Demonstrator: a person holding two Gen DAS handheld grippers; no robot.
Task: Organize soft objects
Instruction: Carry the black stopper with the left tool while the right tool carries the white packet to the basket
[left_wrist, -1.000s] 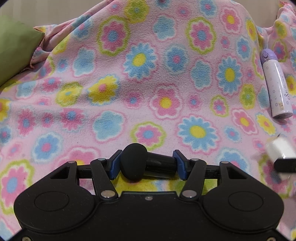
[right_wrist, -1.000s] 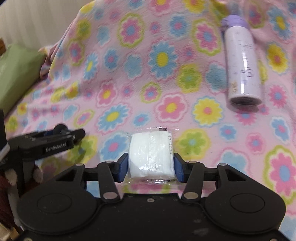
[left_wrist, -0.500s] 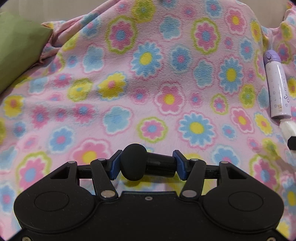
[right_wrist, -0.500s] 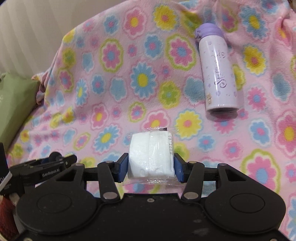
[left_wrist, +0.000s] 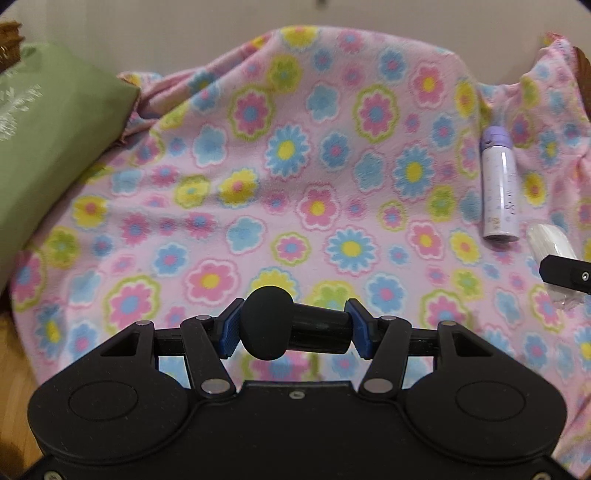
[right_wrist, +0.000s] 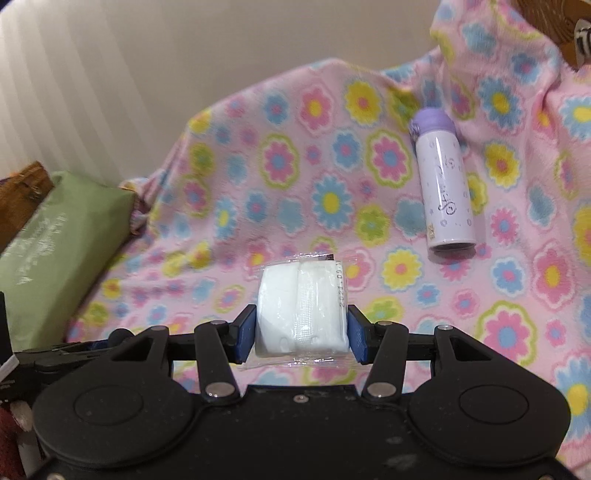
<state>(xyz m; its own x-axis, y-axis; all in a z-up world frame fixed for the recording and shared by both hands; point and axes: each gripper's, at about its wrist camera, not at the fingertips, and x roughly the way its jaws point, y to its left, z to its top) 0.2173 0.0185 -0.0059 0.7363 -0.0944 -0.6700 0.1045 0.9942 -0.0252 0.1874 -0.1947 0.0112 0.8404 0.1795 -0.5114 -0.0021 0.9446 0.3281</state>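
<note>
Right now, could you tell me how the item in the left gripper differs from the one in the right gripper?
The left gripper holds a black object with a rounded head and short shaft; the right gripper holds a white pad in clear wrap. The black object is bare and looks matte; the white pad is blocky and carries a printed date. Both are clamped between blue pads above the floral blanket.

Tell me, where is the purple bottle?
The purple bottle lies on the flowery blanket, on the right in both views, beyond the white packet that the right gripper holds.

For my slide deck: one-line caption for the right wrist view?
Right claw grips a plastic-wrapped white pad above a pink flowered fleece blanket bearing a lilac bottle.
</note>
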